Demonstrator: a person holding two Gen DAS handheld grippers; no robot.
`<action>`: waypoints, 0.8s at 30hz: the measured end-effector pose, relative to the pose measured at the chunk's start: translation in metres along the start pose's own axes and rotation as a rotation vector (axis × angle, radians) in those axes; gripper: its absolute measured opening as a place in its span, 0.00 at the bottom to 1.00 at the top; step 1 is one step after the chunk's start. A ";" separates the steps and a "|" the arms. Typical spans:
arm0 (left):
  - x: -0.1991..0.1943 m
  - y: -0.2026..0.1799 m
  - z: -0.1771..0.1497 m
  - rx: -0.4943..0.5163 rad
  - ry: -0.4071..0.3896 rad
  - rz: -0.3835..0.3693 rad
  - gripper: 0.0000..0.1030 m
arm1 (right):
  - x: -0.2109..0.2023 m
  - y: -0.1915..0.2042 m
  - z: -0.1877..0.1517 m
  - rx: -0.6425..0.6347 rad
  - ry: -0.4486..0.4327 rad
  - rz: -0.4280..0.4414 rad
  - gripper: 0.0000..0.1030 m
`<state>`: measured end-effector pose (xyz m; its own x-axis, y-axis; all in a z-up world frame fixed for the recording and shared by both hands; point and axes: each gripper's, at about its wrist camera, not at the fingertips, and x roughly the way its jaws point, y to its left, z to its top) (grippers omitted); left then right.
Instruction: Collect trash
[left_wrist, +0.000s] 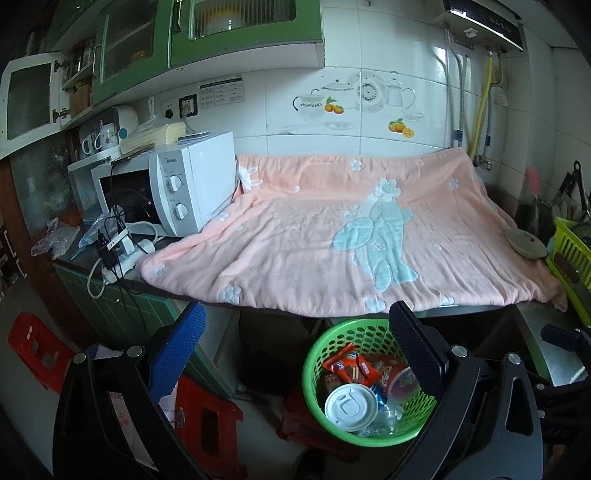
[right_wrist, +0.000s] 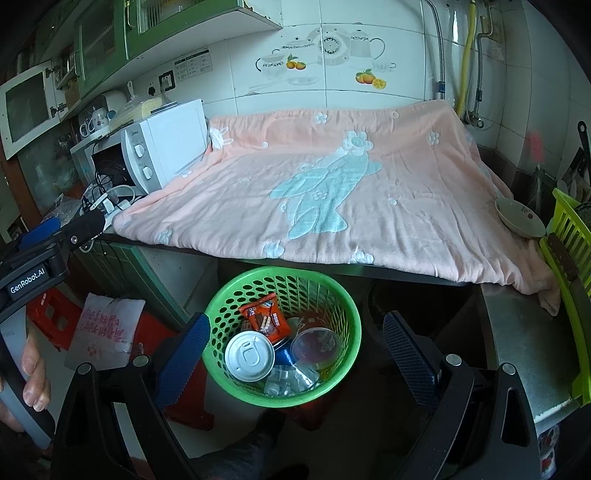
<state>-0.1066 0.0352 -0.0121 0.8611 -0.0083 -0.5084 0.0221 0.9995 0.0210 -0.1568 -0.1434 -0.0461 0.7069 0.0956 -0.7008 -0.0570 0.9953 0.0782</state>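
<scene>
A green perforated basket (left_wrist: 369, 328) (right_wrist: 343, 295) stands on the floor below the counter edge. In it lie an orange snack wrapper (left_wrist: 351, 365) (right_wrist: 264, 314), a can with a white pull-tab lid (left_wrist: 349, 406) (right_wrist: 249, 356), a red paper cup (left_wrist: 399, 380), a clear lidded cup (right_wrist: 316, 345) and crumpled clear plastic (right_wrist: 291, 378). My left gripper (left_wrist: 299, 350) is open and empty, above and in front of the basket. My right gripper (right_wrist: 295, 354) is open and empty over the basket. The left gripper also shows at the left of the right wrist view (right_wrist: 55, 236).
A pink blanket (left_wrist: 332, 229) (right_wrist: 332, 184) covers the counter. A white microwave (left_wrist: 184, 181) (right_wrist: 162, 144) and a power strip with cables (left_wrist: 118, 247) stand at the left. A small bowl (left_wrist: 526, 242) (right_wrist: 519, 219) and a yellow-green rack (left_wrist: 572, 258) (right_wrist: 569, 288) sit at the right. Red stools (left_wrist: 37, 350) stand on the floor.
</scene>
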 end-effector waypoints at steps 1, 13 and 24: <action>0.000 0.000 0.000 0.000 0.000 0.002 0.95 | 0.000 0.000 0.000 -0.002 0.000 -0.001 0.89; 0.000 0.003 -0.001 -0.001 0.002 0.009 0.95 | -0.001 0.003 0.002 -0.033 -0.015 -0.072 0.89; 0.001 0.004 -0.003 0.001 0.004 0.011 0.95 | -0.004 0.003 0.001 -0.044 -0.033 -0.125 0.89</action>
<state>-0.1072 0.0388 -0.0145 0.8592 0.0023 -0.5116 0.0135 0.9995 0.0271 -0.1591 -0.1412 -0.0418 0.7331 -0.0291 -0.6795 0.0026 0.9992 -0.0399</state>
